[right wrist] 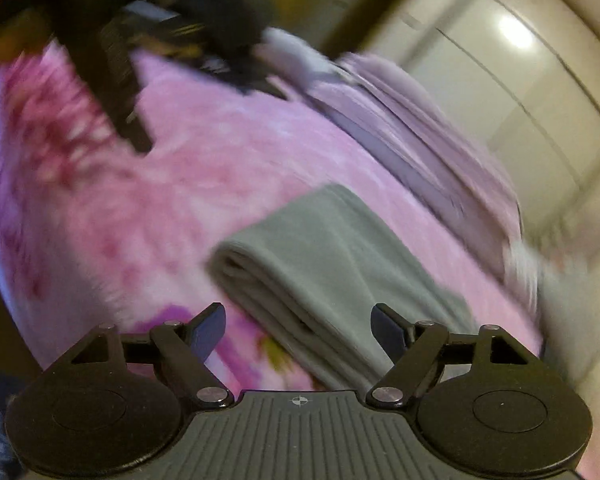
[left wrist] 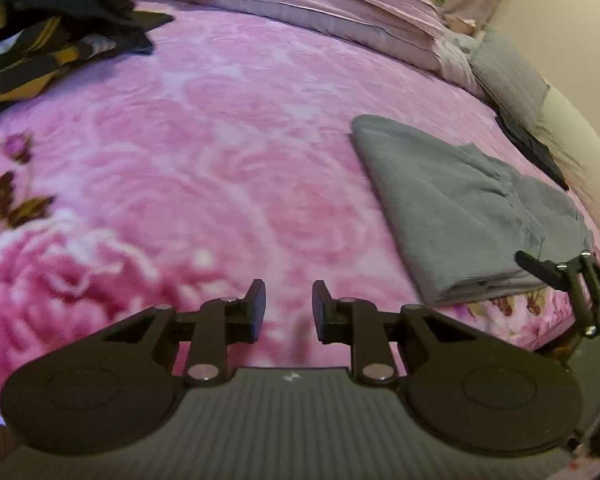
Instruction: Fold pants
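Observation:
Grey pants (left wrist: 460,208) lie folded into a thick rectangle on the pink floral blanket (left wrist: 204,128), on its right side near the front edge. My left gripper (left wrist: 289,311) hovers open over bare blanket, well left of the pants, with nothing between its fingers. In the right wrist view, which is motion-blurred, the folded pants (right wrist: 320,264) lie just ahead of my right gripper (right wrist: 298,330). It is open, its jaws spread wide above the near end of the fold and holding nothing. The right gripper (left wrist: 572,280) also shows at the right edge of the left wrist view, beside the pants' near corner.
A heap of dark clothes with yellow stripes (left wrist: 48,28) lies at the far left of the bed. Folded lilac bedding (left wrist: 320,4) and a grey pillow (left wrist: 508,76) line the far side. The bed's edge runs just past the pants; a pale wall (right wrist: 520,92) stands beyond.

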### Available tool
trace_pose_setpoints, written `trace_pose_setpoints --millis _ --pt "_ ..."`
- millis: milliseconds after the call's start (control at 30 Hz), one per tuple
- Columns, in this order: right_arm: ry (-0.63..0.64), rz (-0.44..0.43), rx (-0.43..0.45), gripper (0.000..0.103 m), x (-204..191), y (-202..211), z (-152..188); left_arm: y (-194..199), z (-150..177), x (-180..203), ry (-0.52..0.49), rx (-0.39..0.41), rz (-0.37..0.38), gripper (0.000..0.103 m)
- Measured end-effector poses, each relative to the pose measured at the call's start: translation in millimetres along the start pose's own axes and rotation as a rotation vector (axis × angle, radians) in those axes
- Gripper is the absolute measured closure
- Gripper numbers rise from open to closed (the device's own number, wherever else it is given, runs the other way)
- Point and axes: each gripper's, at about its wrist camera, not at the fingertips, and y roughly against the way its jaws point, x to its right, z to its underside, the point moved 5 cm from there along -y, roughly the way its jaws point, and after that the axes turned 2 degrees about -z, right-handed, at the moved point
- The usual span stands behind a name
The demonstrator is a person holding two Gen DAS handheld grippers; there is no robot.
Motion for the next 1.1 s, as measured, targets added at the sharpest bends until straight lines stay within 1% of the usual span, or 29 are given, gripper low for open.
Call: trace_pose_setpoints --millis 67,167,233,267,300,333,367,400,433,467,533,600,667,733,767,800,867,933,967,1000,1033,1067,1100 --pt "0.078 0.013 -0.001 0.027 -10 -12 -4 0 1 -8 0.021 -0.002 0.001 0.083" --pt "0.141 0.029 0.020 0.028 -14 -25 -10 -3 2 -13 0.038 -0.006 0.007 0.083" --pt "0.169 0.034 0.021 0.035 -16 -39 -12 -6 2 -14 0.042 -0.010 0.014 0.083" --pt "0.163 0.026 0.016 0.043 -17 -44 -13 -9 0 -13 0.043 -0.009 0.019 0.083" --pt "0.136 0.008 0.011 0.055 -15 -49 -17 -11 -2 -11 0.044 -0.008 0.026 0.083" --pt "0.117 0.004 0.002 0.061 -14 -55 -18 -12 -3 -10 0.046 -0.007 0.031 0.083" --pt "0.122 0.015 0.007 0.064 -14 -59 -17 -13 -6 -8 0.050 -0.007 0.037 0.083" --pt "0.113 0.024 0.015 0.073 -13 -59 -18 -14 -7 -6 0.053 -0.006 0.044 0.083" --pt "0.055 0.031 0.025 0.080 -7 -57 -20 -15 -10 -3 0.055 -0.005 0.049 0.083" --pt "-0.035 0.026 0.049 0.083 4 -50 -22 -16 -15 0 0.053 -0.001 0.053 0.083" --pt "-0.241 0.007 0.103 0.084 36 -39 -29 -16 -25 9 0.034 0.022 0.067 0.083" --pt "-0.504 -0.005 0.167 0.085 83 -23 -29 -18 -40 24 0.014 0.046 0.087 0.083" --pt "-0.801 -0.004 0.232 0.085 142 -4 -15 -21 -56 45 -0.008 0.070 0.121 0.083" --pt "-1.045 0.013 0.301 0.085 198 15 10 -23 -71 73 -0.042 0.100 0.164 0.083" --pt "-1.135 0.023 0.336 0.085 223 25 24 -25 -80 92 -0.070 0.116 0.193 0.083" --pt "-1.218 0.036 0.372 0.085 248 37 43 -26 -87 108 -0.093 0.128 0.215 0.083" --pt "-1.348 0.098 0.428 0.085 293 64 84 -32 -99 145 -0.142 0.145 0.267 0.083" --pt "-1.465 0.161 0.478 0.085 331 84 135 -43 -106 186 -0.190 0.154 0.324 0.083" --pt "-1.522 0.205 0.482 0.085 345 92 163 -51 -107 209 -0.213 0.150 0.353 0.083" --pt "-1.586 0.251 0.476 0.085 357 97 197 -59 -107 227 -0.230 0.144 0.376 0.083" --pt "-1.638 0.280 0.462 0.085 365 101 224 -70 -105 248 -0.250 0.136 0.402 0.081" --pt "-1.703 0.321 0.431 0.085 371 98 257 -81 -101 268 -0.265 0.120 0.423 0.081" --pt "-1.777 0.360 0.378 0.085 372 91 292 -94 -95 285 -0.275 0.090 0.442 0.081"
